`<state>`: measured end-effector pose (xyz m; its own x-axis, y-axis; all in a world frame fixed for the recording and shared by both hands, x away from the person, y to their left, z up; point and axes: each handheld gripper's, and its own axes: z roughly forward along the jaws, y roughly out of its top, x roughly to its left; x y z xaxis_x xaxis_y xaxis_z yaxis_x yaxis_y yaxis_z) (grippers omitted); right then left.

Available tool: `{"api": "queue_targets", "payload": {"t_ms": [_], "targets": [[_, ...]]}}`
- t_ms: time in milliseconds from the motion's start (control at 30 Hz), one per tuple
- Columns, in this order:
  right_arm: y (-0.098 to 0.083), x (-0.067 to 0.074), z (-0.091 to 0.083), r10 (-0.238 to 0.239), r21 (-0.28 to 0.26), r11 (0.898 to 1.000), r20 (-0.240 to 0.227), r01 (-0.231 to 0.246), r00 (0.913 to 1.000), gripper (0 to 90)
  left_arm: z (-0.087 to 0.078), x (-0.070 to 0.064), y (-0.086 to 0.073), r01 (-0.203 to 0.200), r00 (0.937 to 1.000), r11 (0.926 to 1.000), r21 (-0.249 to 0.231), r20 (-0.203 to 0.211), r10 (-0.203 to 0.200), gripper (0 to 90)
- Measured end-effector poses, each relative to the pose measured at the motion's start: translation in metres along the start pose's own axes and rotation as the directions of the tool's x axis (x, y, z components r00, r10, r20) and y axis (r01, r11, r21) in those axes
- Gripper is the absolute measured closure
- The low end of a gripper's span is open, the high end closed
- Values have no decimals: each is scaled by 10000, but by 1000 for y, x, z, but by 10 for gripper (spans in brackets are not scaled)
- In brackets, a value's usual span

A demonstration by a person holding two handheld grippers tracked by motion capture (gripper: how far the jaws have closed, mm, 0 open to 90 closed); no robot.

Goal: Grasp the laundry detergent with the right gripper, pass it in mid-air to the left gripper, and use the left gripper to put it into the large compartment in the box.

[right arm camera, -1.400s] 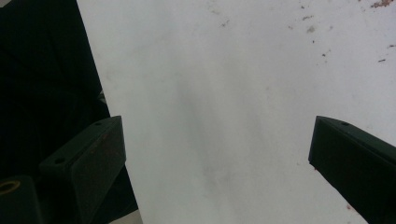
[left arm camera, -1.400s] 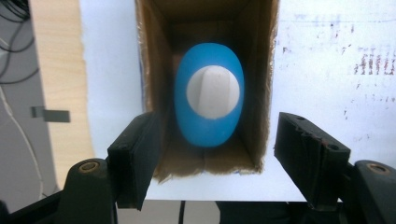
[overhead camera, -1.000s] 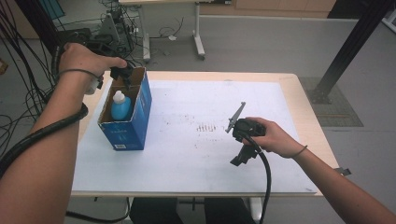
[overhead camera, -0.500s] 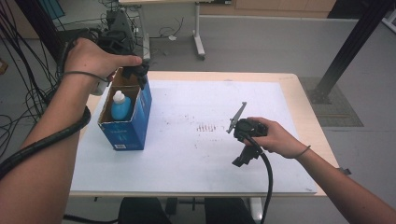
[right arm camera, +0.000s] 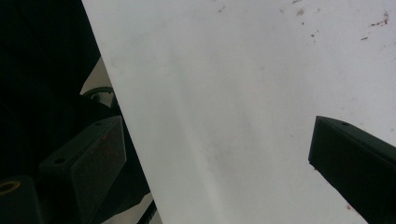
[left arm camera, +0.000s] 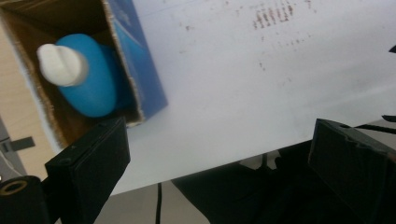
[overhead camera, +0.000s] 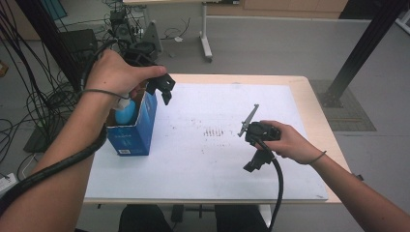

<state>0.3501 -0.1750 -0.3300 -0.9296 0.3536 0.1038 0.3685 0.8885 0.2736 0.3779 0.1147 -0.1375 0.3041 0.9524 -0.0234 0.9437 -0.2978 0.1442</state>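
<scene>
A blue bottle (overhead camera: 126, 112) with a white cap (left arm camera: 63, 63) stands inside an open blue cardboard box (overhead camera: 133, 135) at the table's left. My left gripper (overhead camera: 164, 91) hovers just above the box's right rim; its jaws have just been opening and stand wide apart with nothing between them. In the left gripper view (left arm camera: 219, 163) the bottle (left arm camera: 88, 79) lies to the upper left, clear of the jaws. My right gripper (overhead camera: 253, 165) rests low over the white mat at centre right. Its jaws are open and empty in the right gripper view (right arm camera: 215, 158).
A white mat (overhead camera: 208, 159) with brown smudges (overhead camera: 212, 133) covers most of the wooden table (overhead camera: 319, 111). Cables and gear (overhead camera: 43, 106) crowd the floor at the left. A black post (overhead camera: 362, 48) rises beyond the far right corner.
My left gripper has moved right, from over the bottle in the box to the box's right rim, and its jaws have opened. The bottle stays in the box. The right hand has kept still.
</scene>
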Motion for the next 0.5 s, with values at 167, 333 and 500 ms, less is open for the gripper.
{"api": "queue_targets", "payload": {"t_ms": [167, 333, 500], "targets": [[-2, 1, 0, 102, 15, 9999, 19, -102, 9999, 37, 14, -19, -2, -553, 9984, 9982, 223, 116, 551, 52], [-5, 2, 1, 250, -32, 9997, 8, -249, 9997, 37, 31, -38, -2, -1034, 9946, 9942, 309, 114, 1031, 52], [-6, 4, 1, 268, 9, 9996, 87, -269, 9996, 37, 45, -50, -1, -1271, 9918, 9917, 184, 171, 1268, 53]]}}
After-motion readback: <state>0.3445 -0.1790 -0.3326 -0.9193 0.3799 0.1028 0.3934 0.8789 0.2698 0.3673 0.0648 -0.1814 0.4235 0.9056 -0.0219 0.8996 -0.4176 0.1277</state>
